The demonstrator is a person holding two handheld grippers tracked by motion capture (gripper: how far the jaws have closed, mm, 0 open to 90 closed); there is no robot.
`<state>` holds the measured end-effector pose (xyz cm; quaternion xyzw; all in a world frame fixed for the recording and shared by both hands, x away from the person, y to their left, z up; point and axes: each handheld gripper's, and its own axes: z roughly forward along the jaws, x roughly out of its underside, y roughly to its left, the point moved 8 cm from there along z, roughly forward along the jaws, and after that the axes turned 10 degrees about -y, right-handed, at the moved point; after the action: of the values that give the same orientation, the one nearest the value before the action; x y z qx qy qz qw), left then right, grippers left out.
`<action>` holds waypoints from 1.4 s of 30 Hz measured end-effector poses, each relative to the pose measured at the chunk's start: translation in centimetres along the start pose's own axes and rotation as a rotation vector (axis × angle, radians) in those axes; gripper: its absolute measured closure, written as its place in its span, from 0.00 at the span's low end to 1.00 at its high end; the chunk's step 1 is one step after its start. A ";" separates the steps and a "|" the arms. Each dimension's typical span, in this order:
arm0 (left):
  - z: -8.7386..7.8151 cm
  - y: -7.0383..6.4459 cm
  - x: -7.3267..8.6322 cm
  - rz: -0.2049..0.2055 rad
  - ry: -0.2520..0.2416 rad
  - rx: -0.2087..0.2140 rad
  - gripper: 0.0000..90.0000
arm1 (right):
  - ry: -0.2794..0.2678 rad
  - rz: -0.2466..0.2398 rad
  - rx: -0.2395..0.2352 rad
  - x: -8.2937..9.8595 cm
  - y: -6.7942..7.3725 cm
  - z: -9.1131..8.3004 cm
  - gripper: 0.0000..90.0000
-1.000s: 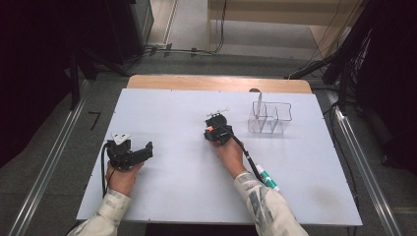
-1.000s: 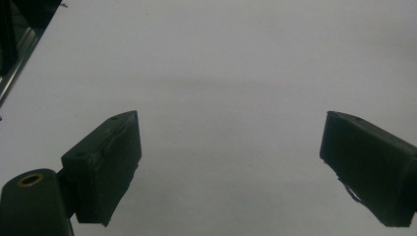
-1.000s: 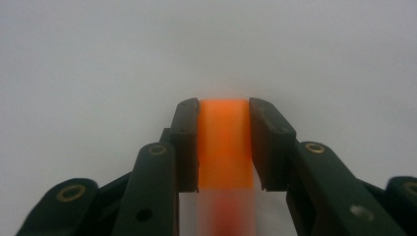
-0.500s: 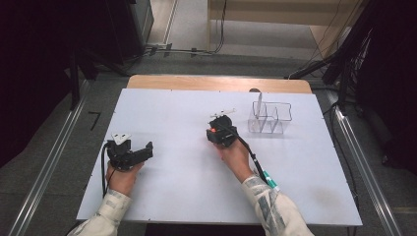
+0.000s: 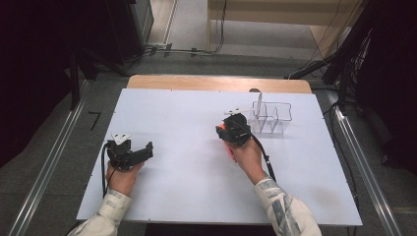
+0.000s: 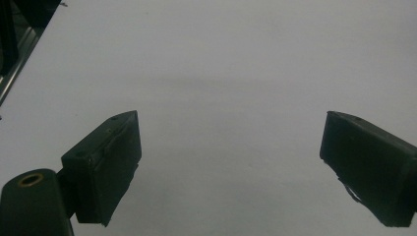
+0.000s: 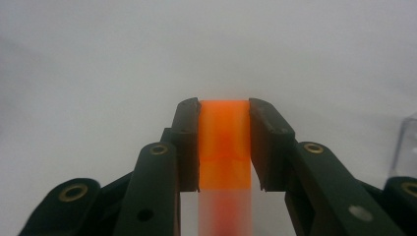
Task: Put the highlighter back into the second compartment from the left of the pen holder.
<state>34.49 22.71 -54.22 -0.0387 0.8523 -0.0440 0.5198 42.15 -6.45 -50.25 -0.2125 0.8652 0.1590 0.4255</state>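
Note:
My right gripper is shut on an orange-capped clear tube; the orange cap sits between the two black pads and the clear body runs down toward the camera. In the high view the right gripper sits near the table's middle, just left of a clear plastic rack, with a speck of the orange cap at its left side. My left gripper rests at the table's left front, held in a hand. The left gripper is open, with bare white table between its pads.
The white table spans the scene, with a wooden strip along its far edge. A thin white upright piece stands at the rack. Cables lie on the floor beyond. Metal rails run along both sides.
The right gripper has drifted slightly right and toward the person, still holding the tube. The left gripper has stayed put.

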 end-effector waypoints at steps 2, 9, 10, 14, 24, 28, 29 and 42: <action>0.0 0.0 0.0 0.000 0.000 0.000 0.10 | -0.010 0.003 0.001 -0.2 -0.5 -0.5 0.73; 0.0 -0.1 0.0 0.001 0.002 0.000 0.10 | -0.032 0.022 0.033 -0.9 -2.7 -1.9 0.73; 0.0 -0.1 0.0 0.001 0.002 0.000 0.10 | -0.038 0.026 0.035 -1.0 -3.0 -2.0 0.73; 0.0 -0.1 0.0 0.000 0.002 0.001 0.10 | -0.052 0.043 0.049 -1.3 -4.1 -2.7 0.73; 0.1 -0.1 0.1 0.000 0.002 0.001 0.10 | -0.093 0.075 0.081 -2.4 -6.7 -4.5 0.73; 0.1 -0.1 0.1 0.003 0.003 -0.002 0.10 | -0.109 0.086 0.094 -2.9 -7.6 -5.1 0.73; 0.1 -0.1 0.1 0.003 0.003 -0.001 0.10 | -0.114 0.090 0.099 -3.1 -7.8 -5.2 0.73; 0.1 -0.1 0.1 0.003 0.003 -0.001 0.10 | -0.130 0.123 0.123 -3.7 -9.8 -5.8 0.73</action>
<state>34.53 22.60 -54.32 -0.0378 0.8530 -0.0429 0.5187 45.21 -16.65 -44.79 -0.1217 0.8551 0.1452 0.4826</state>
